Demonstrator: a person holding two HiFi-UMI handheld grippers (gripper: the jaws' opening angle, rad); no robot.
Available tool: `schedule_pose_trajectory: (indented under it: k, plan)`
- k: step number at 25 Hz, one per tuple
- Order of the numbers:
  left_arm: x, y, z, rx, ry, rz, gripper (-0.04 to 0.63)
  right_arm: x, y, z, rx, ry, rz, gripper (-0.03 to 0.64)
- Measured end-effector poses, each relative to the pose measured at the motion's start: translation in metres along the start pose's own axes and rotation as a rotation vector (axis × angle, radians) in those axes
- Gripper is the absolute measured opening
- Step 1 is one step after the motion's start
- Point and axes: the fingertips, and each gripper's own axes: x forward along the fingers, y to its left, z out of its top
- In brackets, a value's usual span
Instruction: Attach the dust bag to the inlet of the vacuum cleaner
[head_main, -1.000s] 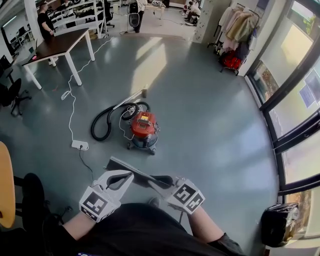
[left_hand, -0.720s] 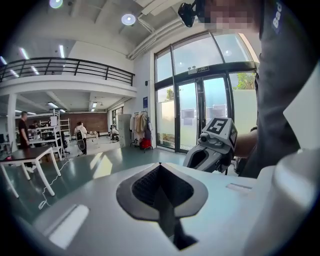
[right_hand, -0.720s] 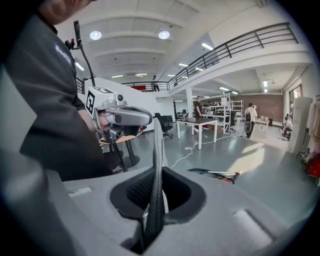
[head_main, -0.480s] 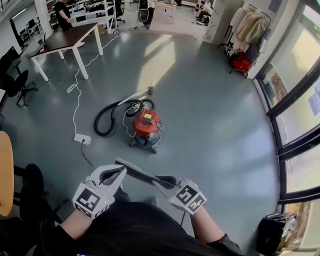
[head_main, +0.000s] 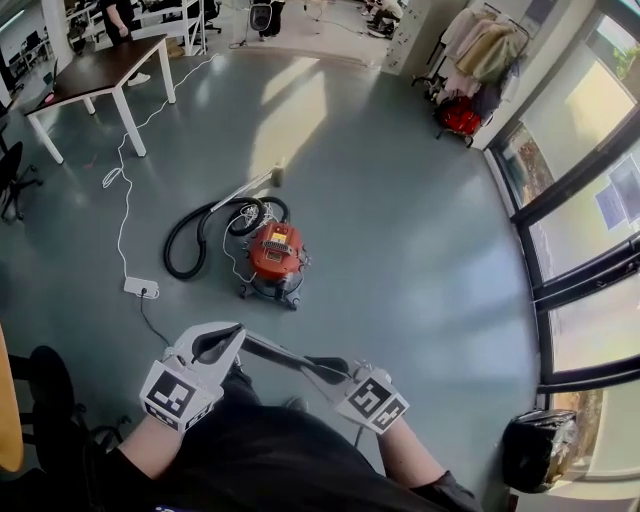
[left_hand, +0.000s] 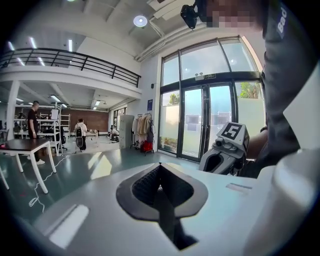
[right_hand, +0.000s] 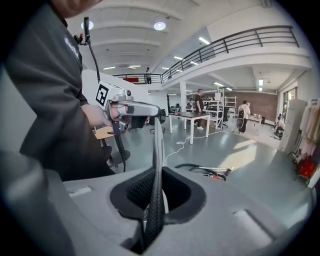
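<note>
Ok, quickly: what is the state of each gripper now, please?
Left gripper: closed on one end of the dust bag.
Right gripper: closed on its other end.

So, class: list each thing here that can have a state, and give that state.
Left gripper: shut on the dust bag.
Right gripper: shut on the dust bag.
Dust bag: held flat between them, unattached.
Vacuum cleaner: upright on the floor, apart from the bag.

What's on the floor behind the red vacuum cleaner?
A black hose lies curled there, ending in a pale tube. The vacuum cleaner itself covers where the hose joins it.
</note>
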Motion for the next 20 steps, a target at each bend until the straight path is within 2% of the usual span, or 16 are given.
schedule_pose_trajectory:
  k: [8,12,16,20]
  plan:
    - [0.018,0.112,0.009,-0.026,-0.015,-0.052,0.017,0.065,-0.041,0.044,-0.049,0.050,-0.053,0.020]
    - [0.025,0.158,0.006,-0.032,-0.012,-0.069,0.017,0.092,-0.060,0.050,-0.070,0.104,-0.088,0.020]
    - [0.038,0.189,-0.010,-0.029,0.016,-0.070,0.017,0.112,-0.073,0.050,-0.063,0.119,-0.088,0.020]
    - [0.055,0.198,-0.013,-0.011,0.042,-0.064,0.017,0.118,-0.081,0.042,-0.057,0.117,-0.051,0.020]
